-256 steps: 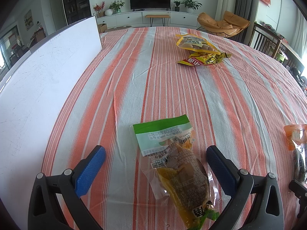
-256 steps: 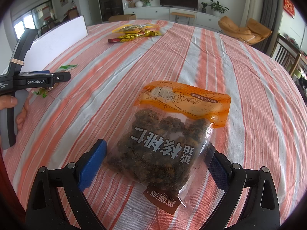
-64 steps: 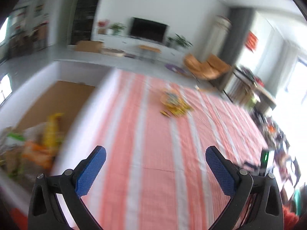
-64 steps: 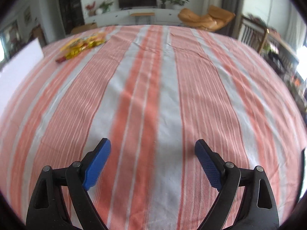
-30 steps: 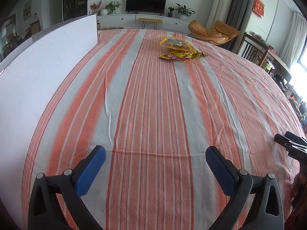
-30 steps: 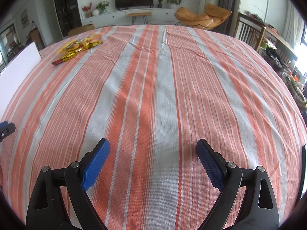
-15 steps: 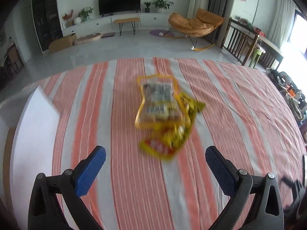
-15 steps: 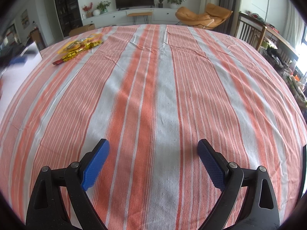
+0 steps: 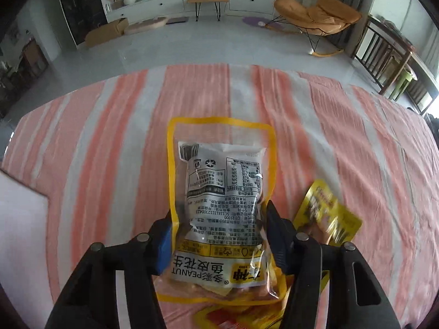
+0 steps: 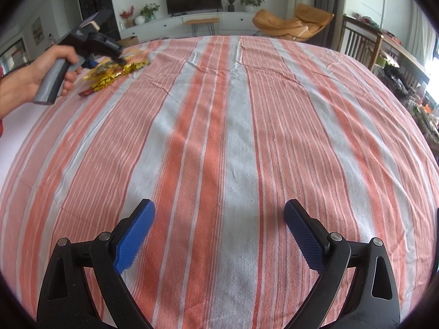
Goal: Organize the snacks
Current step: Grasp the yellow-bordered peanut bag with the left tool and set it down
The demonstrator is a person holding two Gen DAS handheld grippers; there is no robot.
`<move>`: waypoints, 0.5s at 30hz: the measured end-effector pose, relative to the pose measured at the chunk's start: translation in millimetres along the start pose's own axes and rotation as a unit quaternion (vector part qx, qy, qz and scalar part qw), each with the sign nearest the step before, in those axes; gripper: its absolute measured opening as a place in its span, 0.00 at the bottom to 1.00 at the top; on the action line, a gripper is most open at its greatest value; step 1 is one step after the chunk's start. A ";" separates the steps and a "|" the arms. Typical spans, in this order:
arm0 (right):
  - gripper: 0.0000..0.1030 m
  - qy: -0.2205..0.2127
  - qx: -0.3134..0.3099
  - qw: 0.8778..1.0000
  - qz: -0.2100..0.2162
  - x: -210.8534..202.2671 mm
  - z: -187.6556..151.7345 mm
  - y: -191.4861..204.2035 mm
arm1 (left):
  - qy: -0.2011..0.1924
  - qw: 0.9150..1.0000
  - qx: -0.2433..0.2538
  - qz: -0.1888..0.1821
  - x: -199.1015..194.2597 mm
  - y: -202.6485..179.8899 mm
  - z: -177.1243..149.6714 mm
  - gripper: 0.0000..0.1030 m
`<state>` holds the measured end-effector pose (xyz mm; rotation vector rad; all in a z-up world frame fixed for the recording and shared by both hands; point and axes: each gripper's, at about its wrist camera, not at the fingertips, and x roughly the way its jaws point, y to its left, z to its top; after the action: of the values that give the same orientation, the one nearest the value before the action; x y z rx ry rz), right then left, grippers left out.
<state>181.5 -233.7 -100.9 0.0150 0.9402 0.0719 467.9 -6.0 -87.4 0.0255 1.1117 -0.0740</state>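
A yellow-edged clear peanut bag point(image 9: 219, 175) lies on the striped tablecloth point(image 9: 109, 142), near the table's far edge. My left gripper point(image 9: 218, 213) points down over its near half and its jaws are closing, with both blue pads against the bag's sides. A yellow snack packet point(image 9: 326, 213) lies just to the right, and a red and yellow packet point(image 9: 233, 318) pokes out beneath the bag. In the right wrist view a hand point(image 10: 52, 65) holds that gripper over the pile of packets point(image 10: 118, 68) at the far left. My right gripper point(image 10: 219, 211) stands open above bare cloth.
A white box wall point(image 9: 19, 233) stands at the table's left side. Past the far table edge is open floor point(image 9: 219, 41). Wooden chairs point(image 10: 356, 44) stand along the right. Striped cloth point(image 10: 219, 109) stretches between the two grippers.
My left gripper has travelled across the table to the far packets, come down over the peanut bag, and narrowed its jaws from wide open onto it. The right gripper has stayed still and open.
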 end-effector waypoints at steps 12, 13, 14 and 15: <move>0.95 -0.001 0.003 1.000 0.004 -1.8 -1.0 -0.9 | -0.002 0.990 0.057 -0.127 -82.1 -70.3 -171.2 0.52; 0.95 -0.002 0.003 1.000 0.005 -2.1 -1.2 -1.0 | -0.007 0.992 0.038 -0.117 -88.2 -56.9 -178.6 0.53; 0.95 -0.001 0.003 1.000 0.005 -2.1 -1.2 -1.1 | -0.014 0.994 0.016 -0.106 -96.1 -39.6 -189.0 0.53; 0.95 -0.001 0.003 1.000 0.004 -2.0 -1.1 -1.1 | -0.019 0.995 -0.001 -0.097 -102.8 -24.2 -198.0 0.54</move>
<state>179.5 -235.0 -100.0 0.0252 0.9378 0.0770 243.6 -13.8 -82.6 -0.0859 1.0732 -0.2450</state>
